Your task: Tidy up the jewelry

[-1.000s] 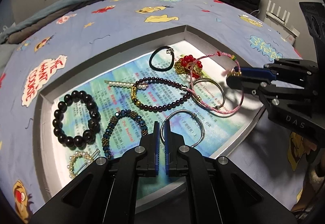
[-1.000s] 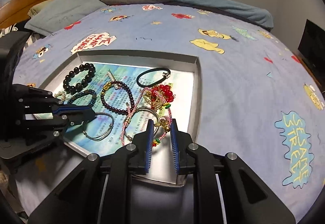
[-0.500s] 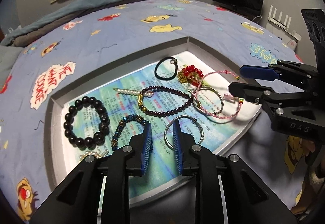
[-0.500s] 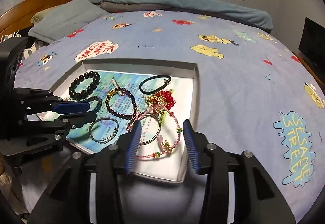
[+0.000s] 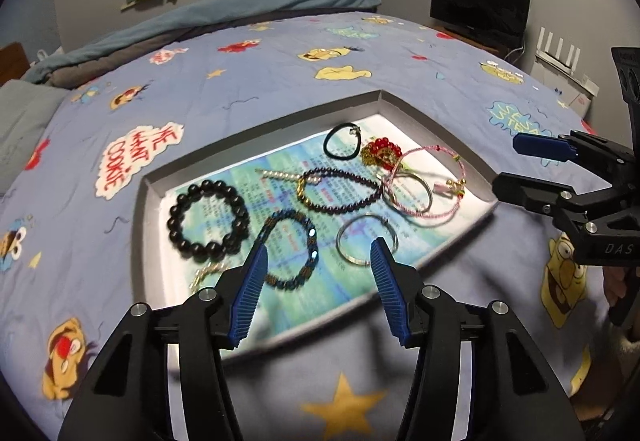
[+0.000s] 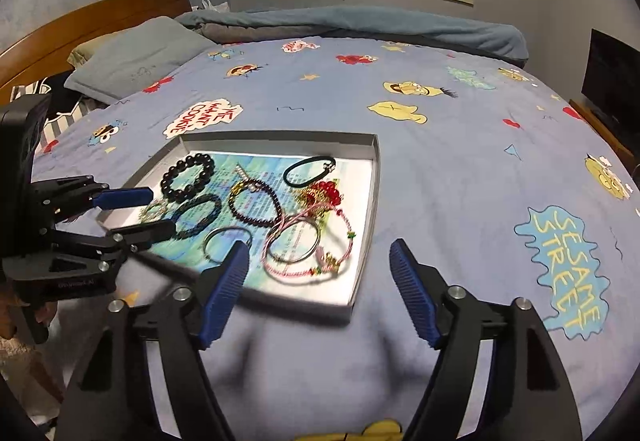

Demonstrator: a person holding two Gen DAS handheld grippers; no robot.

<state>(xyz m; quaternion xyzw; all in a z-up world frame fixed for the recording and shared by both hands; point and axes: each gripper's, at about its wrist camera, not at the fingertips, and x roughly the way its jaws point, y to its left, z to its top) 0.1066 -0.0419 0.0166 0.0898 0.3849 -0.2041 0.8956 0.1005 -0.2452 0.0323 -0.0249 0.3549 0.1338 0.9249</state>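
Note:
A shallow grey box [image 5: 280, 121] lined with printed paper lies on the bed and holds loose jewelry. In it are a black bead bracelet [image 5: 208, 221], a blue bead bracelet [image 5: 292, 249], a silver bangle [image 5: 366, 241], a purple bead bracelet [image 5: 340, 191], a pink cord bracelet [image 5: 424, 185], a black hair tie [image 5: 342, 141] and a red charm [image 5: 382, 151]. My left gripper [image 5: 318, 245] hovers over the box's near edge, jaws opening, nothing between them. At the box's right corner my right gripper [image 6: 319, 244] is also opening and empty, above the pink cord bracelet [image 6: 344, 225].
The box [image 6: 280, 139] rests on a blue cartoon bedsheet [image 6: 460, 169]. A grey pillow [image 6: 132, 61] and wooden headboard [image 6: 80, 25] are at the far left, a rolled blanket [image 6: 360, 25] along the back. A dark screen [image 5: 480, 5] stands beside the bed.
Both grippers went from shut to wide and drew back and up from the box. The right one let go of the pink cord bracelet, which now lies in the box.

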